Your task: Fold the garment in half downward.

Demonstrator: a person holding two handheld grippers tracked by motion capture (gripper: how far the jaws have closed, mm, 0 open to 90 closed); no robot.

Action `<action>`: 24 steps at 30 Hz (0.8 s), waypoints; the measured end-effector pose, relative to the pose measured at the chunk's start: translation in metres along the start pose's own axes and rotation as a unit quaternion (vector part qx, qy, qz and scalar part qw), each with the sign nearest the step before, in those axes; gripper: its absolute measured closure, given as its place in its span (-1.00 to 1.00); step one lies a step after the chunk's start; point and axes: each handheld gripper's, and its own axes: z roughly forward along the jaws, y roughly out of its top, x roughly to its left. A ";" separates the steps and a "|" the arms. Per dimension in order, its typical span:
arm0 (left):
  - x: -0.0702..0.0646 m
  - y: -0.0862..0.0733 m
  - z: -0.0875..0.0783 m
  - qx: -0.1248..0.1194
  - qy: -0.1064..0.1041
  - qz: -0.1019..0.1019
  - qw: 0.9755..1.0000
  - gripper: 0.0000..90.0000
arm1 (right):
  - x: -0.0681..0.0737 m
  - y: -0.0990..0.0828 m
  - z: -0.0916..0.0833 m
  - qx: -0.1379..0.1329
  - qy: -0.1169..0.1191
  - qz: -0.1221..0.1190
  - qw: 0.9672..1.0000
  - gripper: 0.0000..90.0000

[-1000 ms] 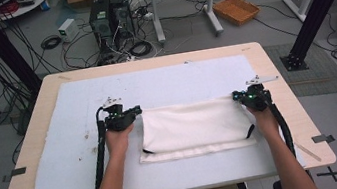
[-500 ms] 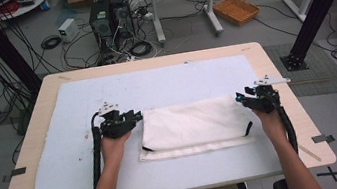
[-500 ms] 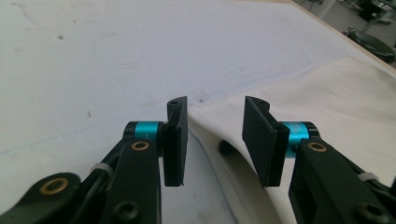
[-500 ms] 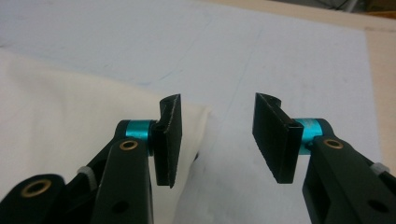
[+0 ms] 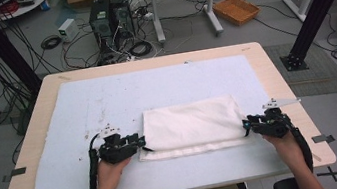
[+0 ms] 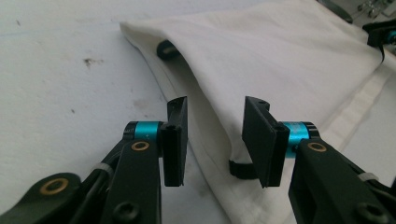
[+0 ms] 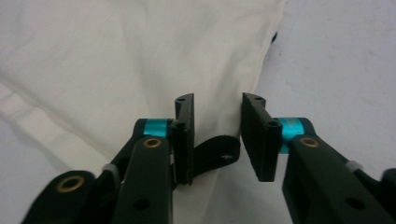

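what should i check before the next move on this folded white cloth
1. Left gripper jaws apart, cloth edge between them, pads not pressing: ok.
2. Right gripper jaws apart at the other edge, having just been closing: ok.
3. Folded cloth lies flat on the white mat: ok.
4. Black loop sits between the right jaws: cannot tell if it will snag.
5. Both grippers level at the cloth's near corners in the high view: ok.

Both hands slid toward the near cloth (image 5: 191, 126) corners; left gripper (image 5: 139, 143) and right gripper (image 5: 247, 125) opened.
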 end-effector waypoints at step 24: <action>-0.015 0.003 -0.014 -0.044 -0.034 0.049 0.997 0.94 | 0.015 0.002 -0.018 -0.034 0.006 -0.058 0.998 0.86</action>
